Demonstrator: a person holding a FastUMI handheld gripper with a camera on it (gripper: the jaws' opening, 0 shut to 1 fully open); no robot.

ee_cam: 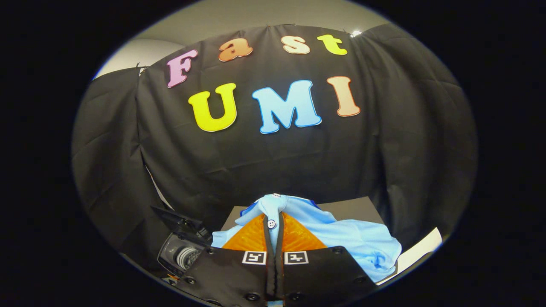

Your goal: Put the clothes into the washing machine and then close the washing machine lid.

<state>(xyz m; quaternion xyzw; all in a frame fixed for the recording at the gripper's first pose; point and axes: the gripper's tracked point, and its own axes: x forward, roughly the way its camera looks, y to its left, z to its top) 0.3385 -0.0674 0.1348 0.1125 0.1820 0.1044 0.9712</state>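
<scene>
A light blue shirt (341,238) with a white button hangs from my gripper (273,228), whose two fingers are shut on a fold of it near the collar. The cloth rises between the fingertips and drapes off to the right, over a dark tabletop (354,209). Down to the left of the fingers stands a small washing machine (183,251) with its dark lid (177,219) raised and the drum showing inside.
The booth's black cloth wall (273,162) stands close behind the table. A white sheet (420,251) lies at the table's right edge, under the hanging shirt.
</scene>
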